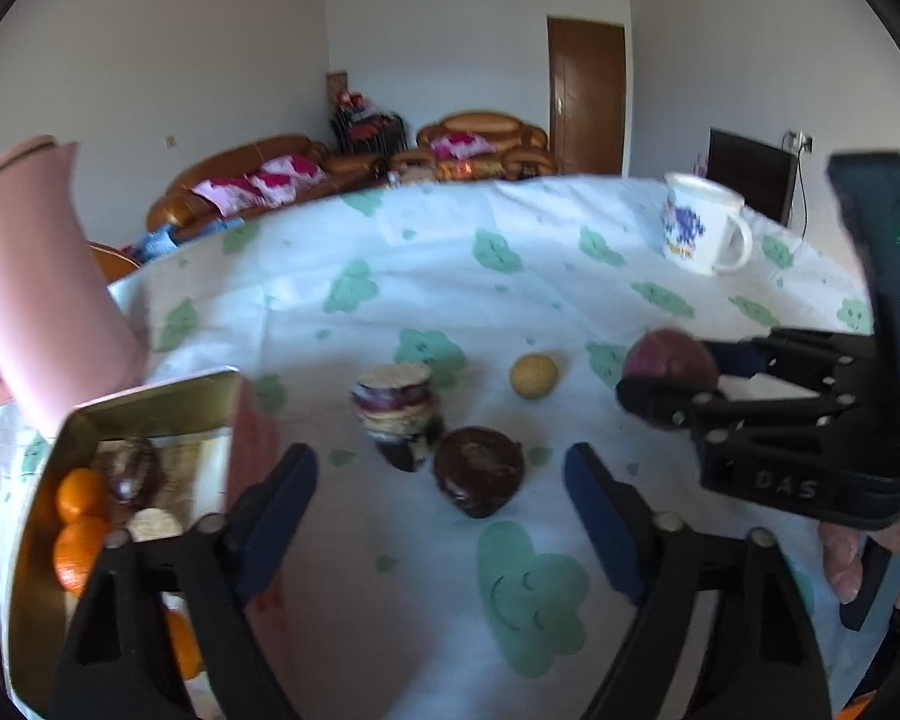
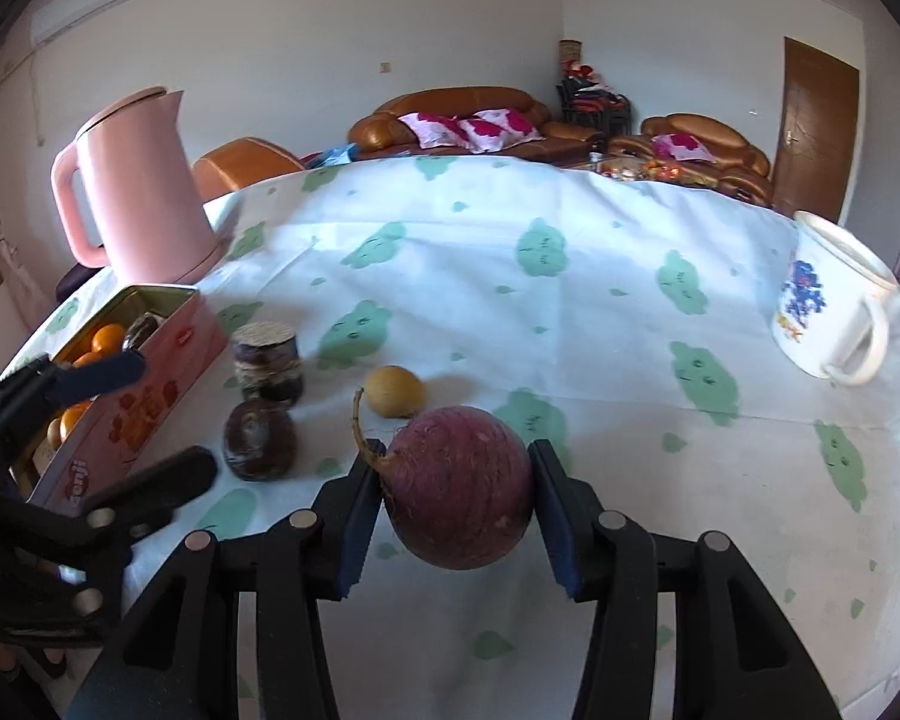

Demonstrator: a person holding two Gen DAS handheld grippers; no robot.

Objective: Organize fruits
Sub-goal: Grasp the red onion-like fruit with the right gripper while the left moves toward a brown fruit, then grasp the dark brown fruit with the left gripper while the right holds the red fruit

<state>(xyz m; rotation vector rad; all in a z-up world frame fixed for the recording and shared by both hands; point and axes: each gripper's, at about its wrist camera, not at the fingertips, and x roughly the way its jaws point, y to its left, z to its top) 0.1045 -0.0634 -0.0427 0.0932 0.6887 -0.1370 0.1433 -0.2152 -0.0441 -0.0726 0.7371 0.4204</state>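
Note:
My right gripper point(image 2: 457, 510) is shut on a round purple root with a thin tail point(image 2: 459, 486), held above the cloth; it also shows in the left wrist view point(image 1: 669, 360). My left gripper point(image 1: 441, 516) is open and empty, just right of a pink tin point(image 1: 150, 402) that holds oranges point(image 1: 81, 495) and a dark fruit point(image 1: 131, 471). The tin also shows in the right wrist view point(image 2: 150, 384). On the cloth lie a dark brown fruit point(image 1: 479, 471), a small yellow fruit point(image 1: 534, 376) and a jar point(image 1: 397, 414).
A pink kettle point(image 2: 135, 186) stands at the table's far left behind the tin. A white mug point(image 2: 834, 300) stands at the far right. The cloth with green clouds point(image 2: 510, 300) covers the table. Sofas and a door lie beyond.

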